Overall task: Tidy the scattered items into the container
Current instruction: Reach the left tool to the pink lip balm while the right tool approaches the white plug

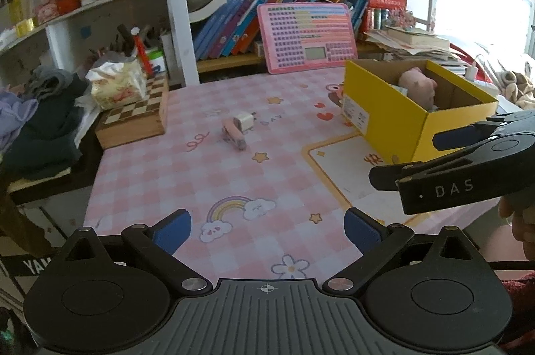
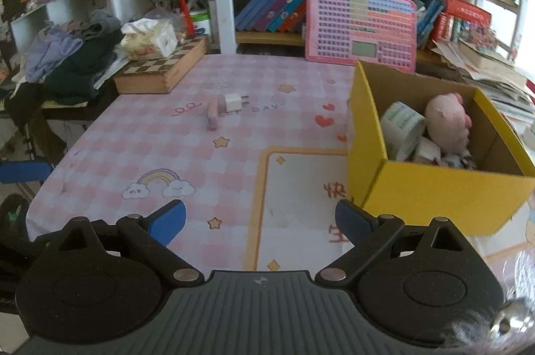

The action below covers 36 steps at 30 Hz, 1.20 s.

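A yellow cardboard box (image 1: 384, 124) stands at the right of the pink checked tablecloth; it also shows in the right wrist view (image 2: 434, 187). Inside lie a pink plush toy (image 2: 448, 124), a roll of tape (image 2: 403, 129) and small items. A white charger plug (image 1: 243, 121) and a pink stapler (image 1: 234, 136) lie together mid-table, also seen in the right wrist view as the plug (image 2: 233, 102) and the stapler (image 2: 212, 115). My left gripper (image 1: 267, 229) is open and empty above the near table. My right gripper (image 2: 260, 221) is open and empty beside the box's near corner.
A wooden chessboard box (image 1: 133, 120) with a tissue pack (image 1: 115, 84) sits at the far left. A pink keyboard toy (image 1: 307, 37) leans against the bookshelf. Clothes (image 1: 40, 120) are piled at the left edge. The right gripper's body (image 1: 468, 167) shows in the left wrist view.
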{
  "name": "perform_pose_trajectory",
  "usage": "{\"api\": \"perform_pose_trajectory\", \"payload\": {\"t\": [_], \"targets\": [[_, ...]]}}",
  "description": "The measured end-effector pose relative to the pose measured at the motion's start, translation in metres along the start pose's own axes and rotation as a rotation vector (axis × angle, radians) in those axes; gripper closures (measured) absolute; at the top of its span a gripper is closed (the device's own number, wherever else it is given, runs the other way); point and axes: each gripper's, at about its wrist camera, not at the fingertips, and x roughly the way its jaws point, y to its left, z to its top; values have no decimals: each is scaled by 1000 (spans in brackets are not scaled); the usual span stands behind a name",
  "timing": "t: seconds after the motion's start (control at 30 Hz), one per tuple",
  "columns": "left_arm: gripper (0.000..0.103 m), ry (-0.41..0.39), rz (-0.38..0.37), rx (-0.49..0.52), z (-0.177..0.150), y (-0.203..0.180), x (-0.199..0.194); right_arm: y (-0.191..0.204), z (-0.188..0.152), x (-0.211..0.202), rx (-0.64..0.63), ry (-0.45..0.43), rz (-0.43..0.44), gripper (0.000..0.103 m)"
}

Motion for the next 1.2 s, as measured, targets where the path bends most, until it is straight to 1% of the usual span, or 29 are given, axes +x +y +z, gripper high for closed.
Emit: {"api": "perform_pose_trajectory", "payload": {"t": [0.13, 0.3, 0.63, 0.93, 1.1, 1.2], "targets": [[3, 4, 15, -9, 4, 5, 8, 2, 11, 13, -22, 3, 15, 6], [3, 12, 28, -48, 12, 16, 23, 4, 27, 29, -57, 2, 30, 6], [3, 28, 40, -72, 30, 26, 58, -5, 58, 68, -87, 17, 48, 6], [3, 32, 64, -75, 53, 36, 105, -22, 97, 109, -39, 18, 63, 6], [3, 36, 62, -84, 63, 40, 136, -22, 115, 141, -25, 47, 93, 6], [4, 46, 75, -79, 68, 43, 154, -20, 124, 162, -30, 60, 107, 6]]}}
